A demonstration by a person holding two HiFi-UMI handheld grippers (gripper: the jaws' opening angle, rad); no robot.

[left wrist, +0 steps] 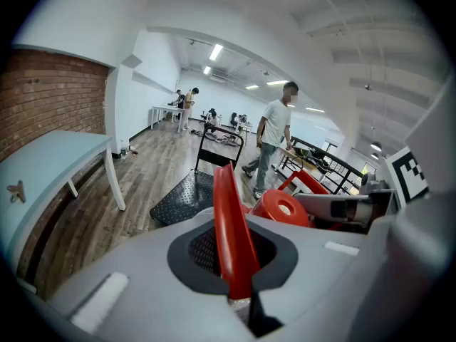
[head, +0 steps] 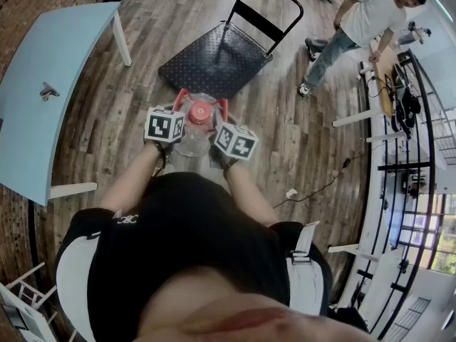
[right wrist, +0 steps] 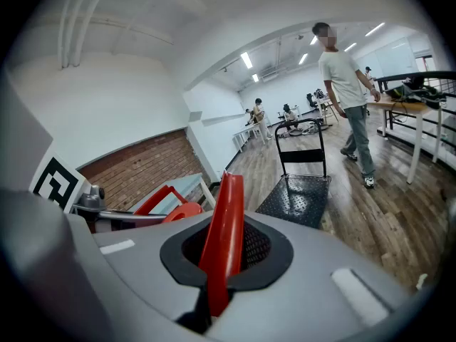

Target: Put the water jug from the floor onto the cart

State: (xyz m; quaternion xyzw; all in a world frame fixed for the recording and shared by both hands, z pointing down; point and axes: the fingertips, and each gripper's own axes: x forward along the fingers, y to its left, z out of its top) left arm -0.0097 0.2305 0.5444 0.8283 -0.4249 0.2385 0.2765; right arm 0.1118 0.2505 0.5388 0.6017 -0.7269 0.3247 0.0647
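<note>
The main danger, as I judge it, is that the water jug (head: 191,140) slips or swings on the way to the cart (head: 214,63). The left gripper (left wrist: 235,258) is clamped on only a thin red handle (left wrist: 229,219), and the right gripper (right wrist: 222,262) is clamped on the second red handle (right wrist: 224,226) in the same way, so the whole load hangs on two narrow strips. If one side rises faster than the other, the jug can tilt, the strip can slide through the jaws, and the jug can drop onto the wood floor. A second risk is the cart deck itself, which lies just ahead of both grippers. A jug carried too low could knock against its near edge and push the cart away, and one set down close to that edge could tip back off. A standing person (head: 363,20) is well beyond the cart, to the right of the right gripper, and seems clear of the path. The jug sits between the two grippers, with its red cap (head: 200,112) just in front of their marker cubes. I cannot tell if its bottom rests on the floor. As for the pose, both forearms reach forward from the body and come toward each other, and both grippers slope forward and down and face the cart from either side of the cap.
</note>
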